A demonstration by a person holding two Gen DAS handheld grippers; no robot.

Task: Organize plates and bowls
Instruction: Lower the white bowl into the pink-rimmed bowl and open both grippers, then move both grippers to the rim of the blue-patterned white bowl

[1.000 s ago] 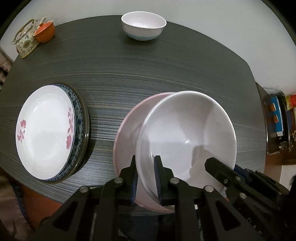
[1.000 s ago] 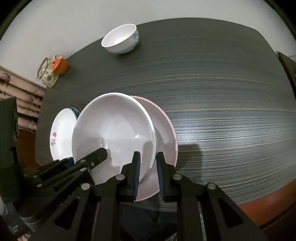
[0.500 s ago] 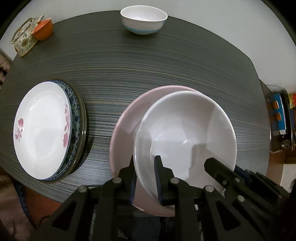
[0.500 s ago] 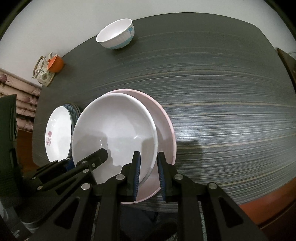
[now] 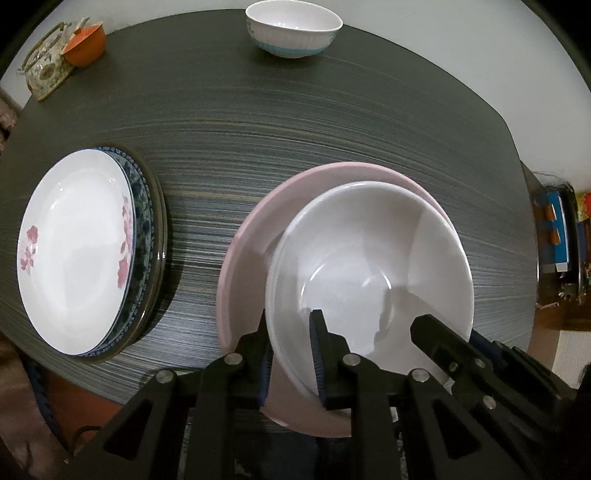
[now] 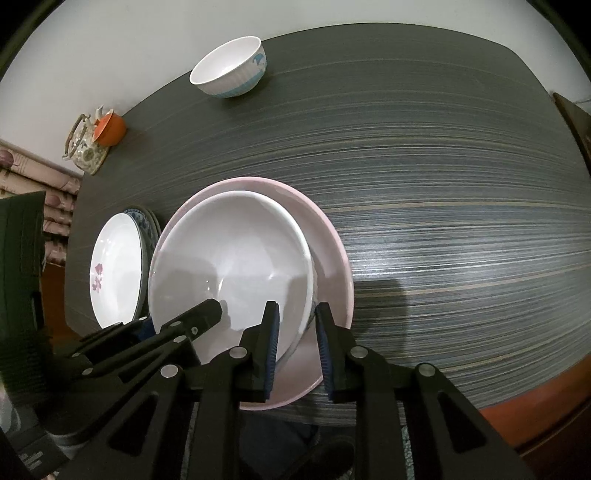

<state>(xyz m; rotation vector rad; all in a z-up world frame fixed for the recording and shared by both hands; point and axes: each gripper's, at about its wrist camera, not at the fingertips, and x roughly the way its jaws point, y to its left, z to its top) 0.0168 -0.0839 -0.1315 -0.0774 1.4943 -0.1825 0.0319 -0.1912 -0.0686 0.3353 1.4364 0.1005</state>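
Pinching the near rim of the white bowl (image 5: 369, 258) from two sides: left claw (image 5: 290, 325) on the near-left part of the rim, right claw (image 6: 295, 314) on the near-right, each narrow and closed on the wall, one pad inside and one outside. Two grips rather than one, probably to keep so wide a bowl level and to stop it swinging about a single pinch point.

Nested in the larger pink bowl (image 5: 251, 236), near the front edge of the counter (image 5: 295, 122). Off-centre, pushed toward the right and near side, with a crescent of pink showing on the left and far side. Hard to tell whether fully seated or a little tilted.

Judged as the end of a stacking step: bigger bowl underneath, smaller inside, to save room and keep like with like. Same logic at the left, in the stack of plates (image 5: 74, 251): flowered white plate on top of blue-patterned ones.

Left to do, by the look of it: letting go on both sides, lifting clear, then fetching the small bowl (image 5: 293, 33) from the far edge and nesting it on top. Worth easing both claws off together, to avoid dragging the rim or rocking the bowl against the pink one.

Teapot (image 5: 44, 70) and orange cup (image 5: 86, 46) at the far left corner, well apart from all this.
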